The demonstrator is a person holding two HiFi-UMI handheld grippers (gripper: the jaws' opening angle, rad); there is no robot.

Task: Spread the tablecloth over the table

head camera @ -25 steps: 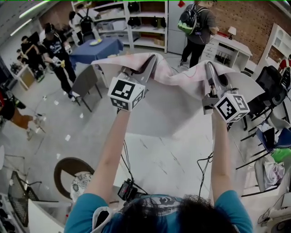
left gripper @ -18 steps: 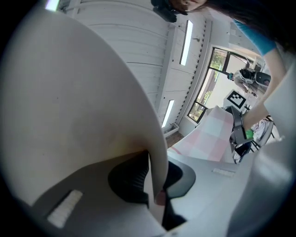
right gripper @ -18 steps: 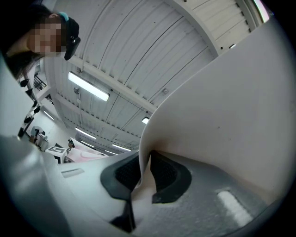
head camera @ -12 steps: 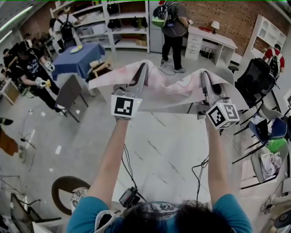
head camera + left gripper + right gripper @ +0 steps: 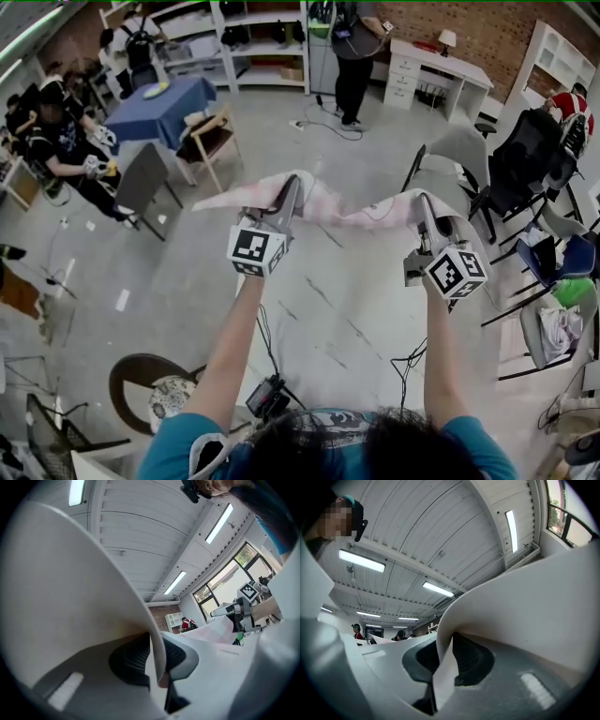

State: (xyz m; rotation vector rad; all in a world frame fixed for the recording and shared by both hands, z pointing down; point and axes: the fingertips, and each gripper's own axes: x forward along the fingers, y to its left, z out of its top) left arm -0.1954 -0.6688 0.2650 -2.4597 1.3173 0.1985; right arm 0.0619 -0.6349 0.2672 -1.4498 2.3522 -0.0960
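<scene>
tablecloth (image 5: 352,211), stretched at mid-frame above the white bench (image 5: 347,319), its near edge pinched in the left claw (image 5: 293,186), whose jaws have just eased slightly, and in the right claw (image 5: 422,202); best lowered level, taut and square.

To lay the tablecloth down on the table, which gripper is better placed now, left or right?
Right, narrowly. The right gripper clamps the tablecloth near its end above the table. The left gripper clamps it too, but cloth trails past it over the floor.
</scene>
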